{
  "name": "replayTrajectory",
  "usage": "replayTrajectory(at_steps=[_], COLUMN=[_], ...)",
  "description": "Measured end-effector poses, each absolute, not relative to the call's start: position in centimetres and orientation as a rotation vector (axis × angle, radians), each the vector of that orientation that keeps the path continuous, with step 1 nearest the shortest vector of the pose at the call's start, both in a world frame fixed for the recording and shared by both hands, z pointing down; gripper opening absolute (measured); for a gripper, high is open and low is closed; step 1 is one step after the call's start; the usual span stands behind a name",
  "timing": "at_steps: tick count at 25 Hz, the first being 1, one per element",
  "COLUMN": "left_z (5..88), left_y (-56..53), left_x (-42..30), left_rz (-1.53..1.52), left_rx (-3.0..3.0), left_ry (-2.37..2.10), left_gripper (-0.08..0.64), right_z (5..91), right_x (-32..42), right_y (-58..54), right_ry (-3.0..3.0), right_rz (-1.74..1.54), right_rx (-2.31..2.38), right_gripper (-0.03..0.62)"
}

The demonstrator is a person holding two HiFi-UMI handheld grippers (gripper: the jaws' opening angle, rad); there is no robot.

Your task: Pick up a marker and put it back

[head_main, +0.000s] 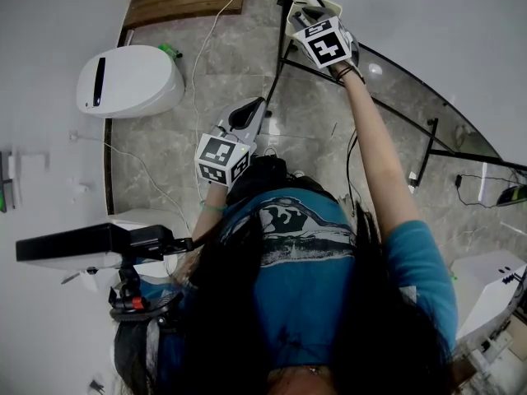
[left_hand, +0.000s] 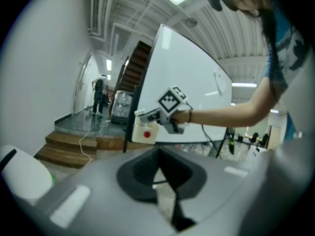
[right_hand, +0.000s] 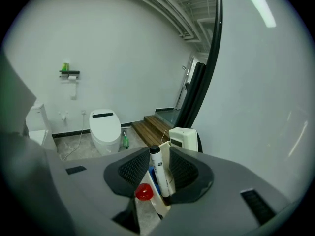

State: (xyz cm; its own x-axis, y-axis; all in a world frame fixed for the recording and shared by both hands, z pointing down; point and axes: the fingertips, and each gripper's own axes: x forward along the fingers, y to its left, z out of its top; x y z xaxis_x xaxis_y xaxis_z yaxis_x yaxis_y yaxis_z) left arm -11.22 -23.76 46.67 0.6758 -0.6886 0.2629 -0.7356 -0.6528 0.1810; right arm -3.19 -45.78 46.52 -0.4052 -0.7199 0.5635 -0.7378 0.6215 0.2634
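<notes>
Quick status. My right claw is clenched on the white plastic marker with a black cap, which stands upright between the two pads in the lower middle of the right gripper view. Its bottom end sits down in the cream plastic holder box. There's a blue marker just beside it in the same box, and the round red button on the box front shows lower left of that.

From the left gripper view, the box hangs on the edge of the big whiteboard around the middle of the frame, and my right arm is stretched out to it.

My left claw is closed up with nothing in it, held low and well away from the board.

Progress: the grab is done for sure, since the pads are on the barrel. But the marker is in the holder, not lifted clear, so honestly I can't say if this is the start of the pick-up or the end of the put-back. If it's the first, lifting out and returning it are left. If it's the second, I only need to let go.
</notes>
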Motion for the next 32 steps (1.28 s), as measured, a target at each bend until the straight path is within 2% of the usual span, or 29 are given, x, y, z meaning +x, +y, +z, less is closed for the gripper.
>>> replayTrajectory(at_steps=[2,4,12,21,27,32], left_z=[46.8,46.8,46.6,46.7,46.8,46.5], left_y=[-23.7,-23.7,-23.7,-22.9,-22.3,-21.2], left_x=[-11.2,-11.3,-10.6,-10.5,-10.7,-9.8], left_rz=[0.249,0.250,0.250,0.246,0.233,0.218], left_rx=[2.616,2.616,2.633,2.638,2.624,2.621], left_ry=[-1.137,-1.136,-1.113,-1.079,-1.091,-1.126], left_gripper=[0.005,0.005,0.005,0.005,0.005,0.005], right_z=[46.6,46.2,43.0,43.9,44.4,44.8], right_x=[-3.1,-2.8,-1.9,-1.7,-1.7,-0.7], right_y=[-45.7,-45.5,-41.1,-31.6,-26.7,-23.4], right_ry=[-2.216,-2.249,-2.456,-2.594,-2.584,-2.595], right_rz=[0.096,0.145,0.330,0.630,0.664,0.695], right_rx=[1.157,1.192,1.330,1.394,1.410,1.391], right_gripper=[0.144,0.155,0.155,0.150,0.066,0.025])
